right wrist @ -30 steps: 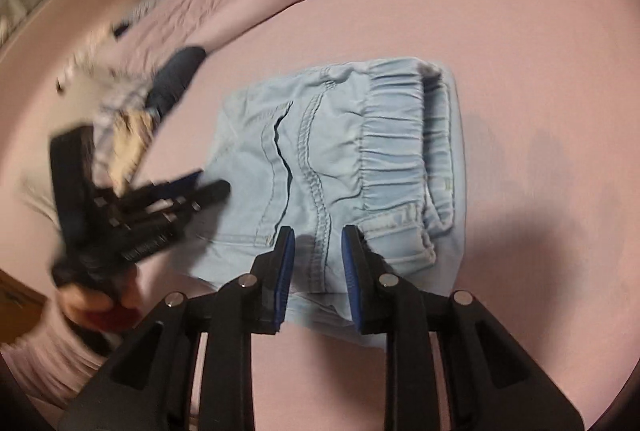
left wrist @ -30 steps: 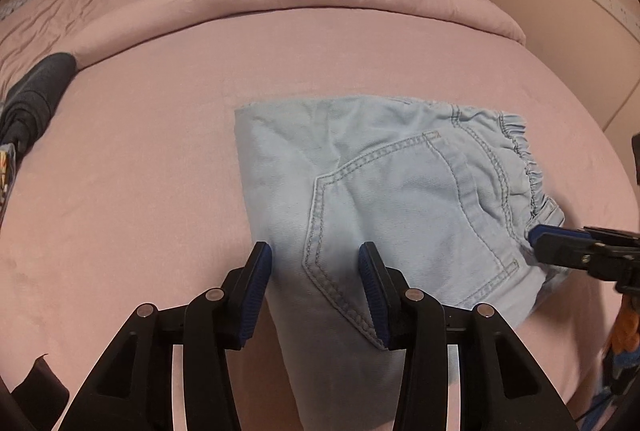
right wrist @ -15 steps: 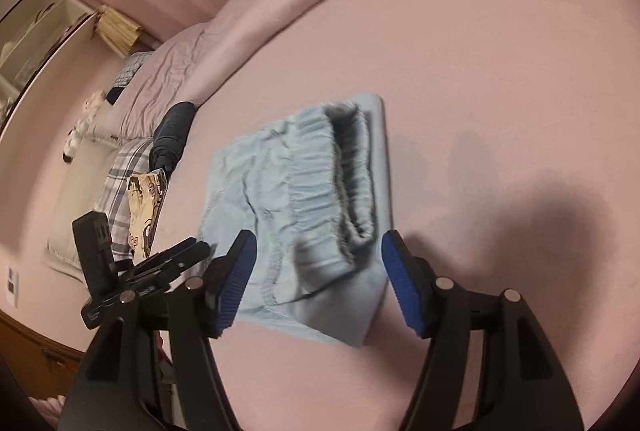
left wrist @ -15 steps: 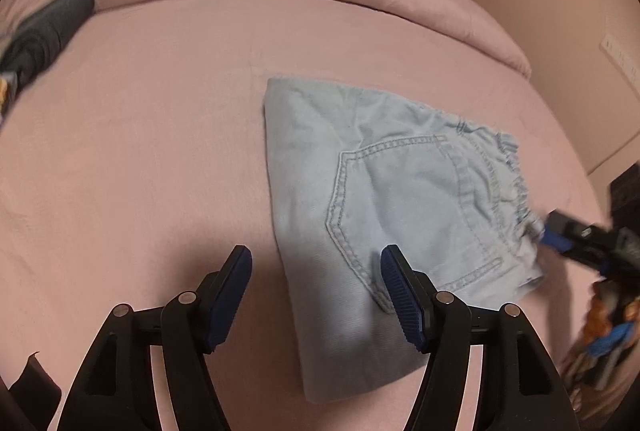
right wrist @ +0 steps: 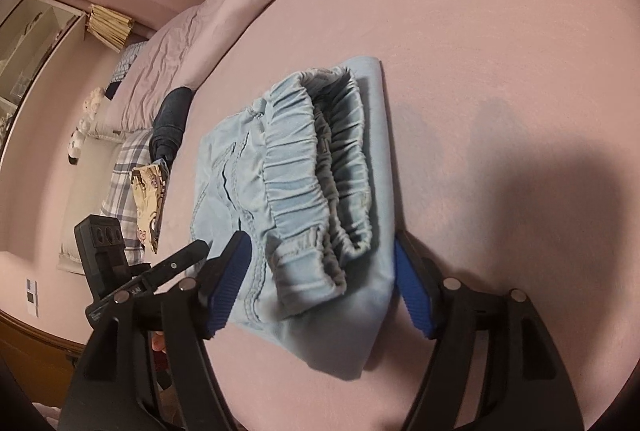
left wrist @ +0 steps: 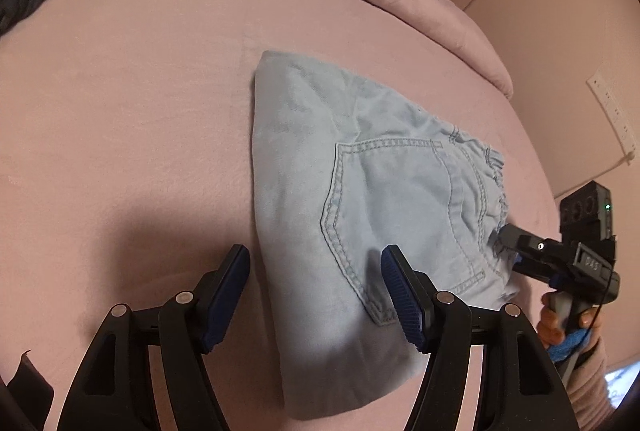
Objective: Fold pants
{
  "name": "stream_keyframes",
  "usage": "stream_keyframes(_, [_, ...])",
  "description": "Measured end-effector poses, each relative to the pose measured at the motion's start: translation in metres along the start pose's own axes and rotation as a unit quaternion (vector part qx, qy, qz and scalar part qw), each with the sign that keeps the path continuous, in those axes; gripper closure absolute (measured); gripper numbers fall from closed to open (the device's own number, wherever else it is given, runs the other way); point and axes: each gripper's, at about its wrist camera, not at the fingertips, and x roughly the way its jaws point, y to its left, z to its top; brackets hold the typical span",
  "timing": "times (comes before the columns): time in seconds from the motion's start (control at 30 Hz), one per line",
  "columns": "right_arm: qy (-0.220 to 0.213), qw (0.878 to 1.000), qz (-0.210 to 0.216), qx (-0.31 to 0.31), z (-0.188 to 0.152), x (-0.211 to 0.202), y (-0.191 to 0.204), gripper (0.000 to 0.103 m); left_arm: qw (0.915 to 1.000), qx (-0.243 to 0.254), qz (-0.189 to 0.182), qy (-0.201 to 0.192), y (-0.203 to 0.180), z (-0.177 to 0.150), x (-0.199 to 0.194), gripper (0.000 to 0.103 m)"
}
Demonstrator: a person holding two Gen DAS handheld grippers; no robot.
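Pale-blue pants [left wrist: 360, 215] lie folded on the pink bed [left wrist: 120, 111], between and just ahead of both spread, empty claws: left gripper [left wrist: 316, 295], right gripper [right wrist: 322, 283].

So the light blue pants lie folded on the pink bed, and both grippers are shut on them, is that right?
Not quite. The pants do lie folded on the pink bed, but both grippers are open: the left gripper in its own view, the right gripper in its.
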Motion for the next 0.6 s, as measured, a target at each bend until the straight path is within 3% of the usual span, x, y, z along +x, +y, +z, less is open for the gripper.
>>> stream_keyframes(0.2, [0.008,1.000,-0.003,-0.016,0.005,0.008,0.004,0.031,0.9990,-0.019,-0.041,-0.003,0.010,-0.001,-0.001,0.036])
stream_keyframes(0.4, [0.009,1.000,0.000,-0.030,0.009,0.015,0.006,0.030,0.9985,-0.023,-0.050,-0.002,0.010,0.004,0.002,0.036])
stream_keyframes(0.5, [0.004,0.999,-0.005,-0.044,0.008,0.019,0.011,0.033,0.9989,-0.023,-0.041,-0.002,0.009,0.004,0.003,0.046])
stream_keyframes(0.6, [0.000,0.998,-0.016,-0.058,0.005,0.021,0.015,0.041,0.9991,-0.024,-0.034,-0.001,0.012,0.005,0.003,0.055])
